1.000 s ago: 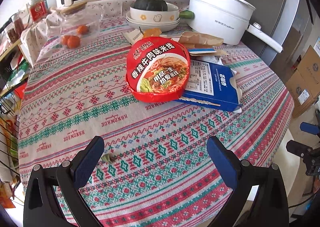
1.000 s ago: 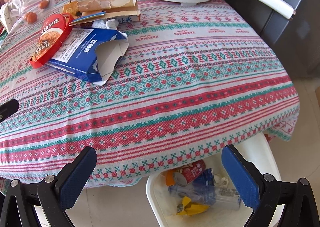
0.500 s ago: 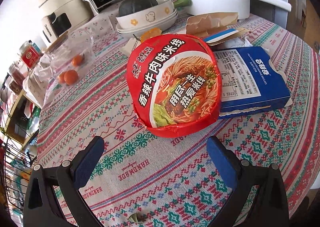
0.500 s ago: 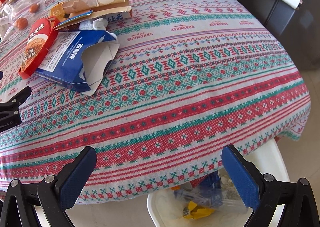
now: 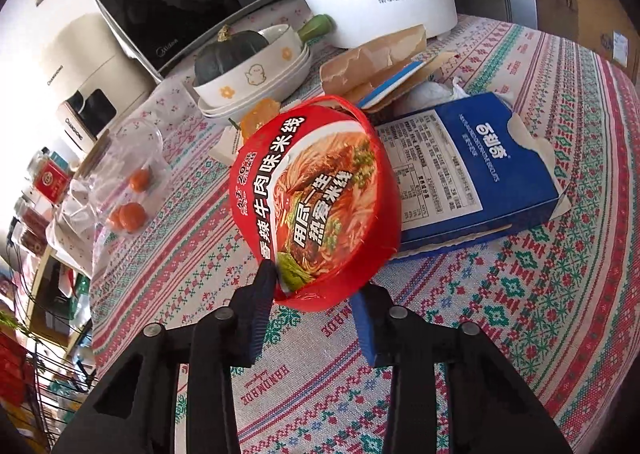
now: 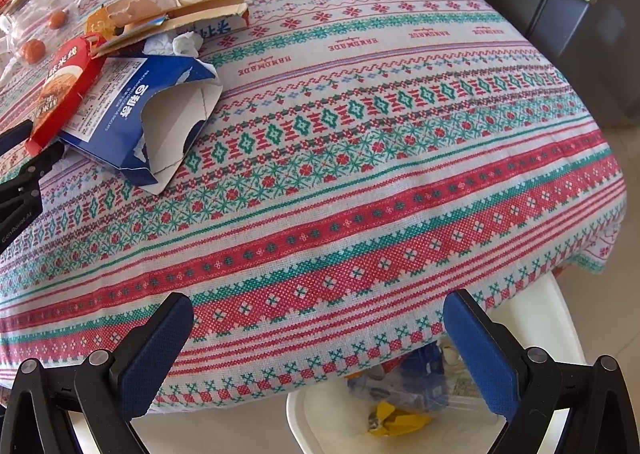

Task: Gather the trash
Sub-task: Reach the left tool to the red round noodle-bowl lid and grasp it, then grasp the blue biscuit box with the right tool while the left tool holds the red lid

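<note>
Noodle bowl (red, tilted): near rim pinched in just-closed left claw.

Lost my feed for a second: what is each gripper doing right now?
Left gripper: jaws have just been closing, now pinching the near rim of the red noodle bowl.
Right gripper: open, holding nothing, over the table edge.
</note>
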The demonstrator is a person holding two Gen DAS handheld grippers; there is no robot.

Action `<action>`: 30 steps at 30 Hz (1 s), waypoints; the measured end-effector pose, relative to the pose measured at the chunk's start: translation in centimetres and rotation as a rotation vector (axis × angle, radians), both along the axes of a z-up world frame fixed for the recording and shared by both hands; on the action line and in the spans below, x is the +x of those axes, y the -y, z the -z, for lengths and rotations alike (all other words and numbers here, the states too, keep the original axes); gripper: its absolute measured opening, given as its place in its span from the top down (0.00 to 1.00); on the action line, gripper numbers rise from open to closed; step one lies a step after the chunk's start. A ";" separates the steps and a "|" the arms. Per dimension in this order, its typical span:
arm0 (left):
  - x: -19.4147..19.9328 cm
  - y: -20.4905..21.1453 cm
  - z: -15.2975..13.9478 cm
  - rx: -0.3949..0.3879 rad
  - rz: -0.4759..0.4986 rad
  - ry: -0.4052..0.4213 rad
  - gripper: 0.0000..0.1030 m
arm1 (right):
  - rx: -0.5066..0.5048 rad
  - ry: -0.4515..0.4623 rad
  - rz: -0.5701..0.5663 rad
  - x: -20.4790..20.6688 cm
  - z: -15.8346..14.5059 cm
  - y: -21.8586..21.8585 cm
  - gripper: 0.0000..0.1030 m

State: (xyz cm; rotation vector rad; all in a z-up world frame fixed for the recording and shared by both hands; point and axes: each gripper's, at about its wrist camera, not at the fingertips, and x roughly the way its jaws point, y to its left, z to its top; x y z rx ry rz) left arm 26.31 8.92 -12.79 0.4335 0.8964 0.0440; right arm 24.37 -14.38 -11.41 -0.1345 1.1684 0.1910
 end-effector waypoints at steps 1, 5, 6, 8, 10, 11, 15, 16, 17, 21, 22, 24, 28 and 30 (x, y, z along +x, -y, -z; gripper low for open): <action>-0.1 -0.4 -0.6 -0.036 -0.017 0.010 0.77 | 0.001 -0.001 0.000 0.0 0.0 0.0 0.01; -0.9 -2.6 -2.9 -0.223 -0.092 0.043 0.85 | 0.005 0.010 -0.002 -0.2 -0.2 -0.1 0.01; -1.3 -3.2 -3.4 -0.266 -0.108 0.052 0.86 | 0.012 0.014 -0.002 -0.2 -0.3 -0.2 0.01; -2.0 -4.4 -4.1 -0.345 -0.138 0.066 0.88 | 0.033 0.020 -0.003 0.0 -0.5 -0.3 0.01; -2.9 -5.4 -4.5 -0.407 -0.162 0.080 0.89 | 0.063 0.024 -0.009 0.2 -0.7 -0.6 0.01; -3.5 -5.8 -4.7 -0.421 -0.167 0.089 0.90 | 0.080 0.027 -0.016 0.3 -0.8 -0.8 0.01; -6.1 -6.8 -5.1 -0.478 -0.182 0.113 0.92 | 0.176 0.045 -0.038 0.9 -1.1 -1.4 0.01; -6.6 -7.4 -5.1 -0.508 -0.195 0.119 0.92 | 0.211 0.038 -0.033 1.1 -1.0 -1.5 0.01; -7.4 -7.7 -5.1 -0.536 -0.206 0.119 0.92 | 0.244 0.034 -0.027 1.4 -0.9 -1.4 0.01; -9.6 -9.5 -4.5 -0.594 -0.251 0.108 0.92 | 0.286 0.030 -0.021 2.1 -0.7 -2.3 0.01; -10.1 -10.0 -4.3 -0.608 -0.265 0.105 0.92 | 0.284 0.018 -0.010 2.1 -0.5 -2.6 0.01; -11.0 -10.9 -4.1 -0.645 -0.291 0.098 0.92 | 0.319 -0.012 0.014 2.1 -0.3 -3.1 0.01; -13.1 -12.4 -3.7 -0.672 -0.306 0.118 0.92 | 0.359 0.003 0.135 1.8 -1.0 -4.2 0.01; -14.1 -12.9 -3.4 -0.657 -0.297 0.129 0.92 | 0.364 0.013 0.188 1.9 -1.2 -5.4 0.01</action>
